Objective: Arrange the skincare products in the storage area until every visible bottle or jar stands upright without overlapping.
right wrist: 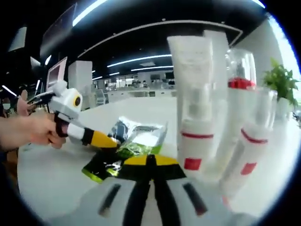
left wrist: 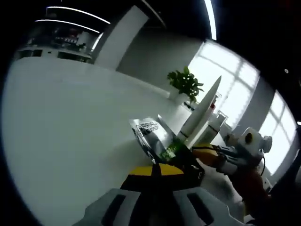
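Note:
A silver and green foil sachet [left wrist: 153,136] [right wrist: 141,139] hangs over the white table [left wrist: 70,141] between both grippers. My left gripper [left wrist: 160,170] is shut on its near edge; in the right gripper view it comes in from the left [right wrist: 104,140], held by a hand [right wrist: 28,129]. My right gripper [right wrist: 148,161] is shut on the sachet's other edge and comes in from the right in the left gripper view [left wrist: 203,151]. A tall white tube [left wrist: 202,110] [right wrist: 190,61] stands upright just behind. Beside it stand white pump bottles with red bands [right wrist: 195,141] [right wrist: 249,150] and a clear-capped bottle [right wrist: 240,80].
A potted green plant [left wrist: 186,82] [right wrist: 282,80] stands on the table behind the bottles, near bright windows [left wrist: 235,80]. The white table top stretches wide to the left in the left gripper view. Office desks and a monitor [right wrist: 56,73] lie far back.

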The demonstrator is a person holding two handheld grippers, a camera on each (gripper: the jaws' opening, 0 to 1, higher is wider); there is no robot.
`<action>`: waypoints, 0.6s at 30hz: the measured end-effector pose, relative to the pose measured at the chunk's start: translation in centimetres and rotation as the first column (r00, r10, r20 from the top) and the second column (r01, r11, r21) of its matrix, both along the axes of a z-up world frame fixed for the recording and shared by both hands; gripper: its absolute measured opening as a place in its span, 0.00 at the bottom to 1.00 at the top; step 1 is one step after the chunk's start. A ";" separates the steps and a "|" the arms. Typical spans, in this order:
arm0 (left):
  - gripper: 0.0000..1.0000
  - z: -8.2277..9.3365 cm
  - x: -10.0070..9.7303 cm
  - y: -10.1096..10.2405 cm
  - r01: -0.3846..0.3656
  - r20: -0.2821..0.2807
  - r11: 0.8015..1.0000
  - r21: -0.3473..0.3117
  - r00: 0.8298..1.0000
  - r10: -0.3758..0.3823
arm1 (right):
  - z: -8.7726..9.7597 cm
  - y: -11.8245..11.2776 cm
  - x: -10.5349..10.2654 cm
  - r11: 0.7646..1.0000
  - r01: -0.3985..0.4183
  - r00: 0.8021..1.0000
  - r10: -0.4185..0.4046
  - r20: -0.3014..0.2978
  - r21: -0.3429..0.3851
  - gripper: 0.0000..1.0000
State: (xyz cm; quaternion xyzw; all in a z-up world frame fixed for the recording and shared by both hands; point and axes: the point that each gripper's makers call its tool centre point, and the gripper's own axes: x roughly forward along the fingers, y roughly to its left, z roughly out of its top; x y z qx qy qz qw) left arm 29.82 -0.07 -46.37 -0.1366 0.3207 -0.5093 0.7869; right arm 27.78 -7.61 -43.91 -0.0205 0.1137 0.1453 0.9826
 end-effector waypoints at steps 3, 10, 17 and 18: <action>0.00 -0.1 0.2 0.0 0.001 -0.001 1.000 0.001 1.000 -0.001 | 0.2 0.7 0.0 1.000 -0.016 1.000 0.016 0.009 -0.021 0.00; 0.00 -0.2 0.1 -0.4 0.007 0.002 1.000 0.009 1.000 -0.007 | -0.5 2.0 0.1 0.997 -0.054 0.999 0.053 -0.009 -0.057 0.00; 0.00 -0.4 0.0 -0.6 0.005 0.002 1.000 0.017 1.000 -0.005 | -1.7 2.5 0.1 0.991 -0.077 0.996 0.073 -0.042 -0.108 0.00; 0.00 -0.4 0.0 -0.7 0.005 0.001 1.000 0.018 1.000 -0.005 | -1.8 2.5 0.1 0.991 -0.078 0.996 0.073 -0.045 -0.109 0.00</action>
